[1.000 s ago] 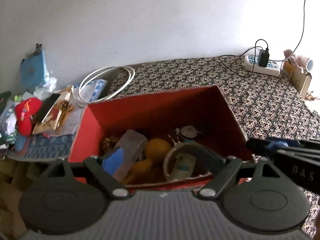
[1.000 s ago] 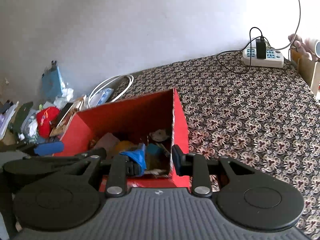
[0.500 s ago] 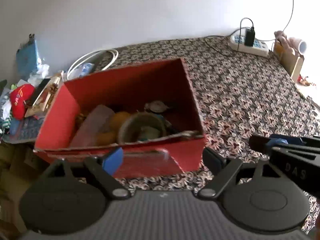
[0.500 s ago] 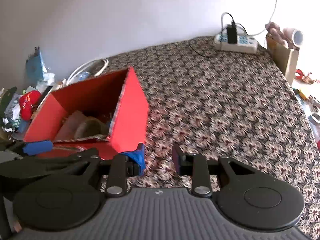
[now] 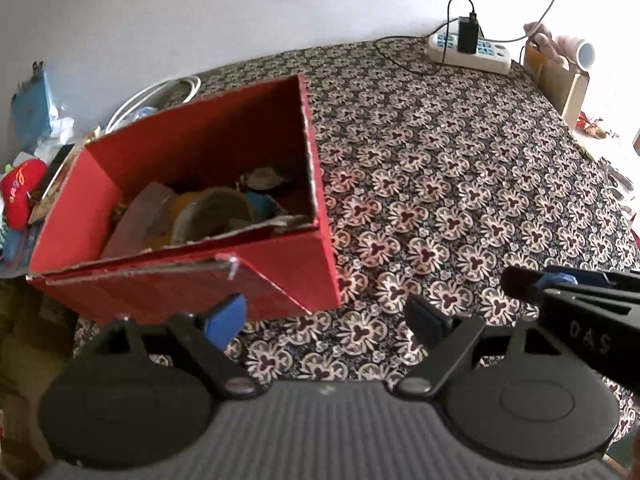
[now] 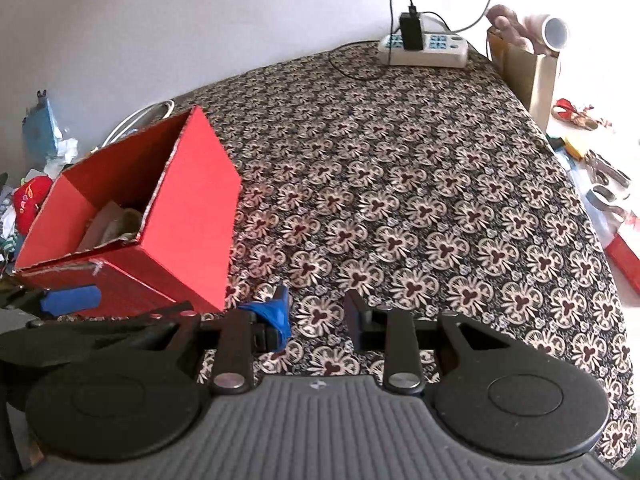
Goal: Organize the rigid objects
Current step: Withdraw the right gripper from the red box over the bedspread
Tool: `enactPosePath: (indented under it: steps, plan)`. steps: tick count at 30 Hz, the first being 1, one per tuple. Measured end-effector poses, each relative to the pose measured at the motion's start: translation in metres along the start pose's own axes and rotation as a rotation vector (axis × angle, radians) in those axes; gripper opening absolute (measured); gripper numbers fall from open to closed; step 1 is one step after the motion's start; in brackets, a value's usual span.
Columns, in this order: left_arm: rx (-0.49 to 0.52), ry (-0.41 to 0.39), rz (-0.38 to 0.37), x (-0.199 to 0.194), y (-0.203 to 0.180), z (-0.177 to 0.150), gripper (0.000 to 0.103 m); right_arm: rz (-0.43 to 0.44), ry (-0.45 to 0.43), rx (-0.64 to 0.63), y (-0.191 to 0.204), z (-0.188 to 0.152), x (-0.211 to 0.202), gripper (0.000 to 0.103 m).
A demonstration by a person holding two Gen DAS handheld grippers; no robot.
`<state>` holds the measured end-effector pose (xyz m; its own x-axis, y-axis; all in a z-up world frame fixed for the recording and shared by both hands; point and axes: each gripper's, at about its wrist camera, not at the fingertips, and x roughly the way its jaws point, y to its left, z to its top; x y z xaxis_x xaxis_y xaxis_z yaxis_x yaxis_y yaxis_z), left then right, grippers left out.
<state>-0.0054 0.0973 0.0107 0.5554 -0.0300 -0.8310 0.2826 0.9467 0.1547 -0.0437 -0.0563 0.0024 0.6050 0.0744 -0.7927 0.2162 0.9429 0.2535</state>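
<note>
- Left hand-held gripper (image 5: pixel 326 318): jaws spread wide, nothing btwn them; blue pad on its left finger sits just in front of the red box's near wall, not touching as far as visible.
- Right hand-held gripper (image 6: pixel 316 312): jaws opening, moderate gap, empty, only patterned cloth shows btwn them; blue tape hangs loose off its left finger.
- In left wrist view the right hand-held gripper pokes in from the right edge, low over the cloth, well apart from the box.
- Red box (image 5: pixel 192 280): open-topped cardboard, stands upright on the patterned cloth (image 5: pixel 460 184) at its left side. Long axis runs left-right across left wrist view; opening faces up; near wall has a loose flap w/ frayed edge.
- Inside the box: rigid items piled together – round bowl-like thing (image 5: pixel 212 216) tilted on its side, flat pinkish slab (image 5: pixel 136 220) leaning at left, sth orange under them; rest too jumbled to tell.
- Beyond: white power strip (image 5: pixel 468 50) w/ black charger plugged in, at far edge by the wall.
- Left of box: coiled white cable (image 5: pixel 152 94), red soft item (image 5: pixel 20 192), misc clutter.
</note>
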Motion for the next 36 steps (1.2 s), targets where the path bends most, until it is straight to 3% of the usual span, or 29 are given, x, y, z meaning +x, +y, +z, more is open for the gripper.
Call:
enactPosePath:
  steps: [9, 14, 22, 36]
  plan:
    - [-0.030, 0.060, 0.010, 0.004, 0.006, -0.006, 0.087, -0.003, 0.041, -0.009, 0.005, -0.007, 0.008, 0.013]
    - [0.003, 0.036, 0.017, -0.003, 0.021, -0.002, 0.087, -0.007, 0.030, -0.019, 0.022, -0.004, 0.007, 0.013]
    - [0.072, 0.047, -0.045, 0.002, 0.038, 0.003, 0.087, -0.081, 0.023, 0.044, 0.041, -0.002, 0.017, 0.014]
    - [0.262, 0.035, -0.202, 0.010, 0.018, 0.012, 0.087, -0.239, -0.009, 0.195, 0.031, -0.008, 0.010, 0.014]
